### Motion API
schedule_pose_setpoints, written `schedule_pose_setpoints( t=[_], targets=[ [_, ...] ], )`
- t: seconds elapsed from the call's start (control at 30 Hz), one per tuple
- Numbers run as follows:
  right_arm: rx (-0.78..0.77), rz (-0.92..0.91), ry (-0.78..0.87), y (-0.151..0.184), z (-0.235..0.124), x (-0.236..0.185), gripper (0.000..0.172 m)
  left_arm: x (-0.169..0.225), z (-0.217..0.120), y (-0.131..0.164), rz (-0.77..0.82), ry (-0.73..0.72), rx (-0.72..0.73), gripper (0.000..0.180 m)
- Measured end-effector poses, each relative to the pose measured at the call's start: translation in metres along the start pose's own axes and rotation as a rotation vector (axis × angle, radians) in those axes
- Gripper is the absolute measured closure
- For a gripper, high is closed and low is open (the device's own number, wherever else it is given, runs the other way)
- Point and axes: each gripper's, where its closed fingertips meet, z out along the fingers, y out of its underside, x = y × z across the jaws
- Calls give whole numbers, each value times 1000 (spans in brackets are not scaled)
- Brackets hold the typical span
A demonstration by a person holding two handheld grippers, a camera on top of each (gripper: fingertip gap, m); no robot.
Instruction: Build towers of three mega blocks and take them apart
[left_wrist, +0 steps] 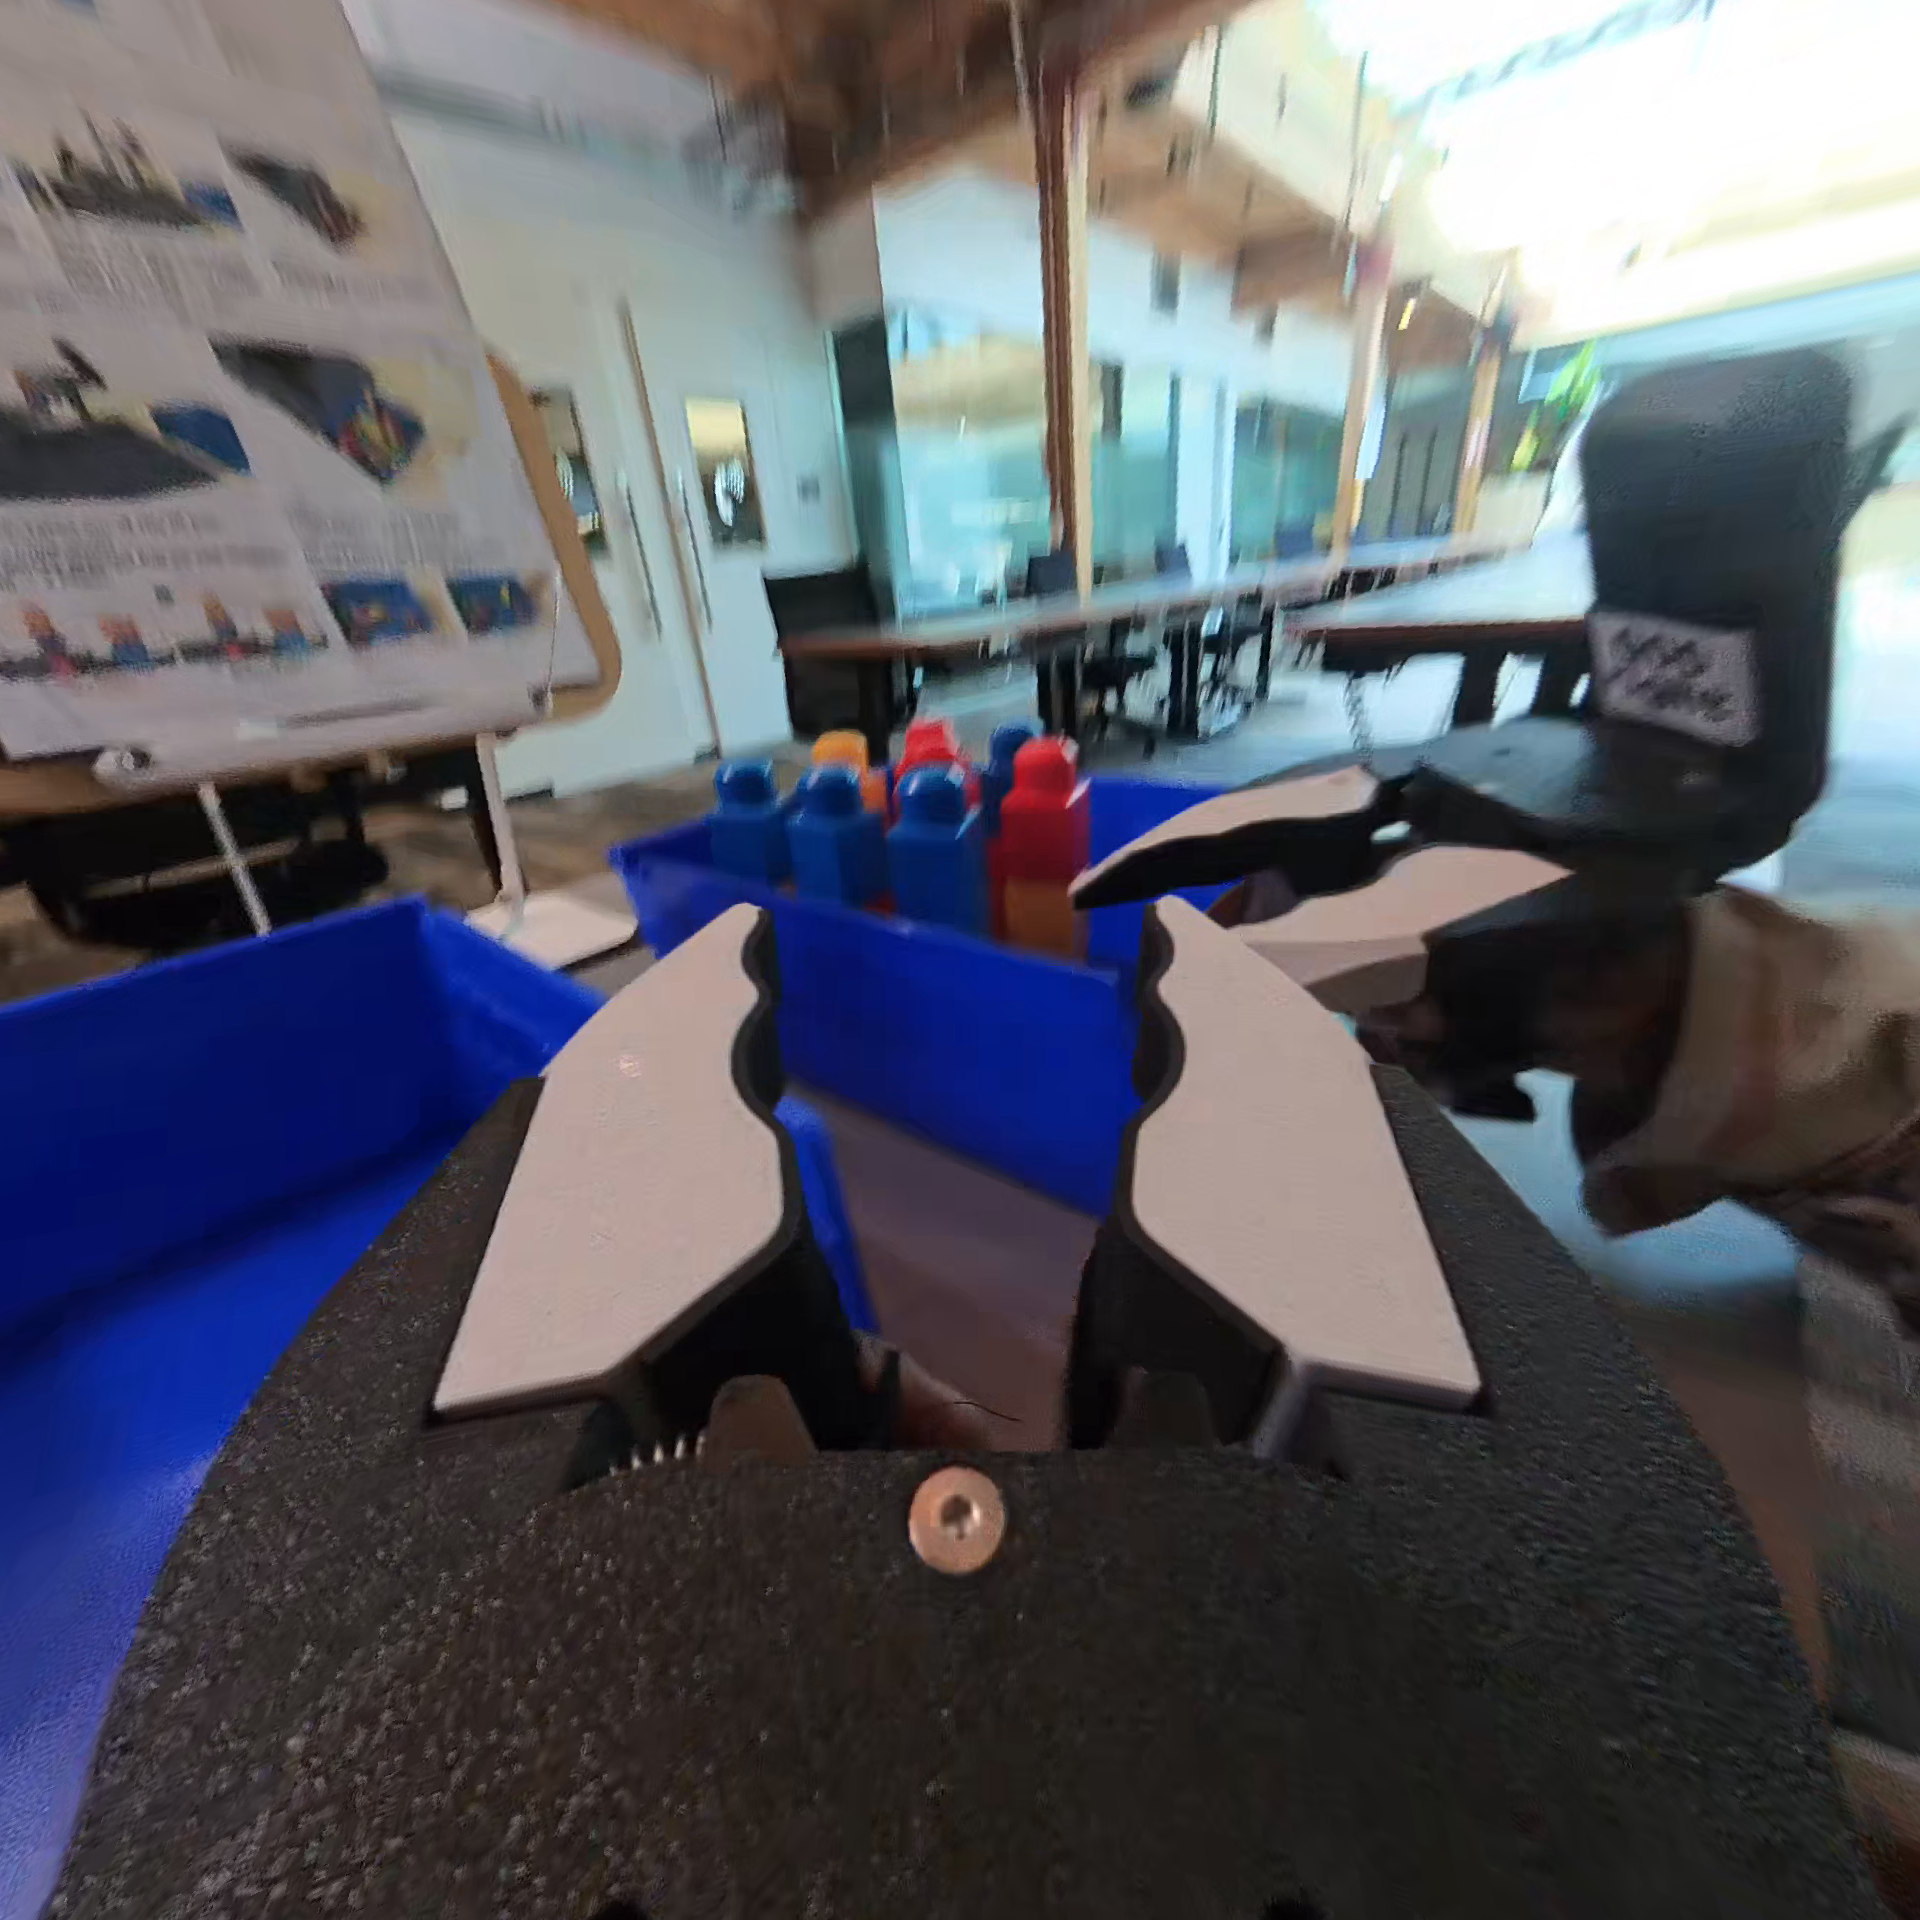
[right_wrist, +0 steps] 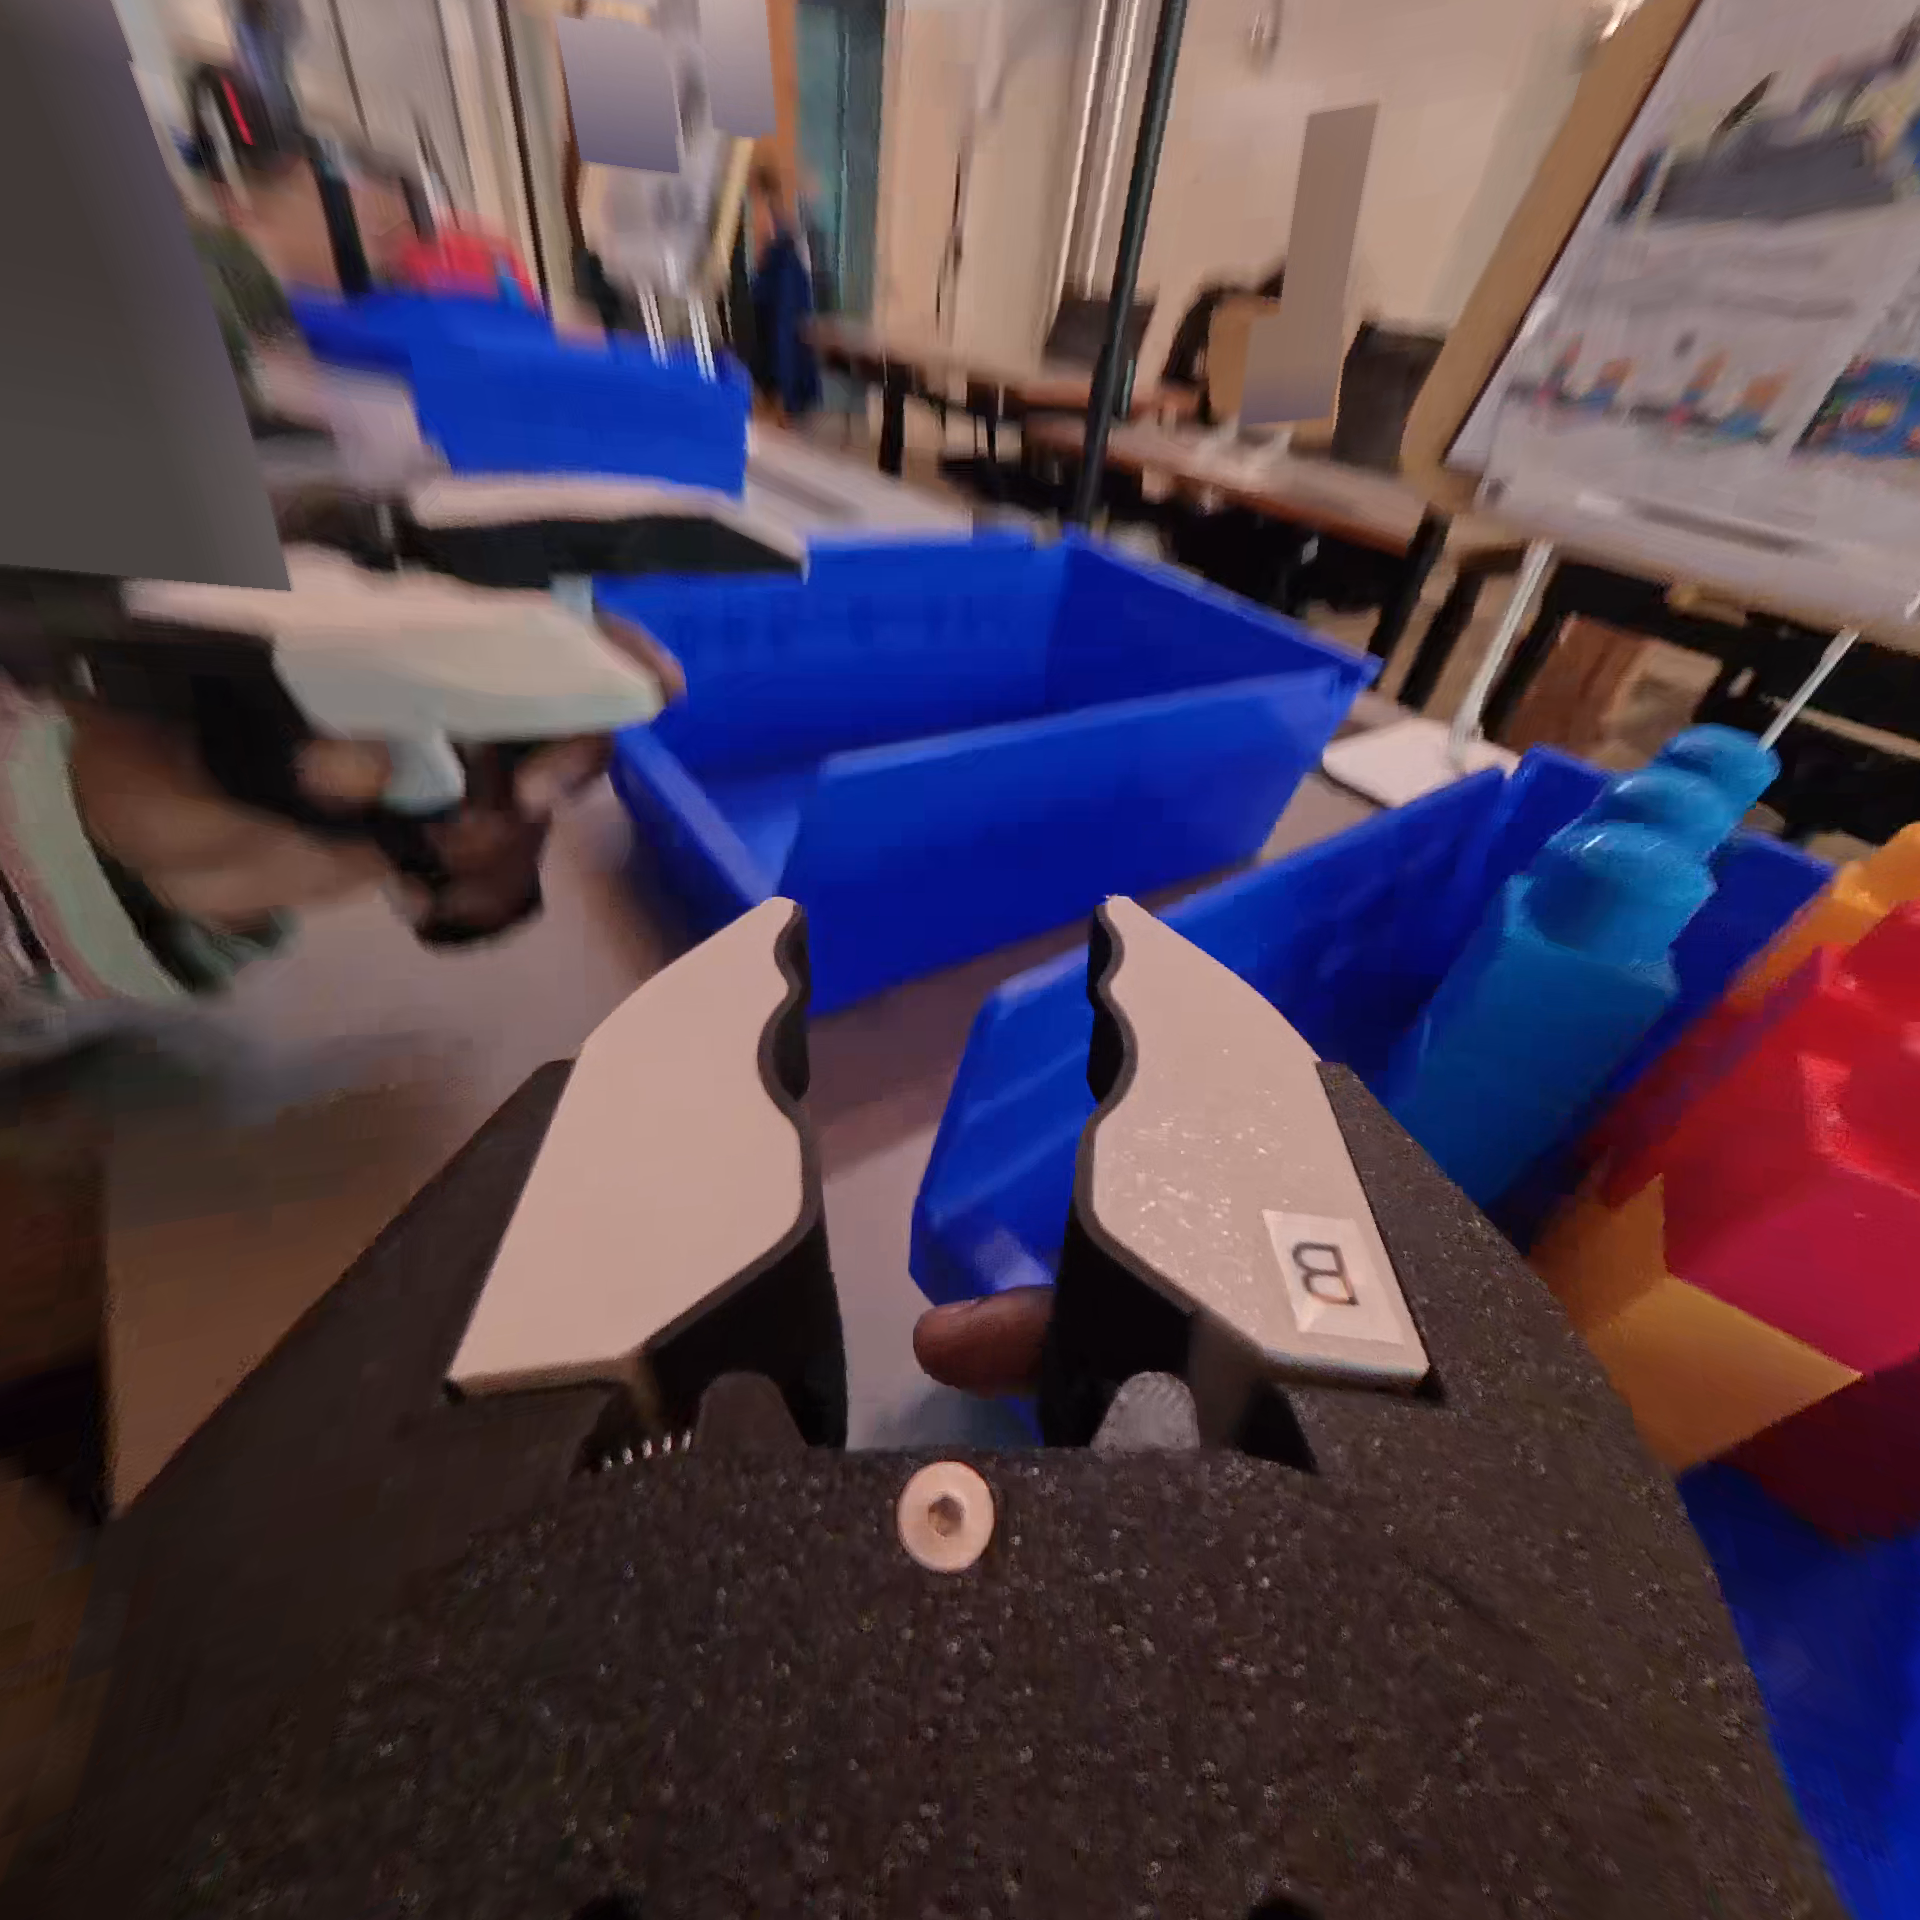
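While both grippers gaped empty, block towers (left_wrist: 935,842) stood upright in bin (left_wrist: 935,997) ahead of left gripper (left_wrist: 956,935); right gripper (right_wrist: 945,935) nearer.

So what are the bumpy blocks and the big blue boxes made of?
The stacked red, blue and orange knob-topped blocks look like smooth, shiny moulded plastic: bright even colour, with pale glints on the rounded tops. The deep blue open bins seem to be plastic too, with thin, stiff, flat walls and a duller sheen, though the blur leaves the finish uncertain.
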Motion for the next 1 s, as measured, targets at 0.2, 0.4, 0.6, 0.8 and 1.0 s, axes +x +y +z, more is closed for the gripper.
schedule_pose_setpoints(
  t=[0.2, 0.4, 0.6, 0.8, 1.0],
  targets=[
    [364, 141, 152, -57, -47, 44, 102, 39, 14, 5, -19, 55, -25, 68],
    [482, 32, 389, -69, -77, 77, 65, 48, 26, 34, -51, 69, -170, 60],
    [536, 30, 666, -85, -129, 119, 64, 41, 32, 61, -48, 14, -328, 64],
    [244, 47, 888, -51, -181, 166, 65, 44, 36, 71, -41, -6, -394, 72],
    [-109, 205, 841, 18, -197, 180, 80, 51, 49, 85, -61, -6, -462, 86]
  ],
)
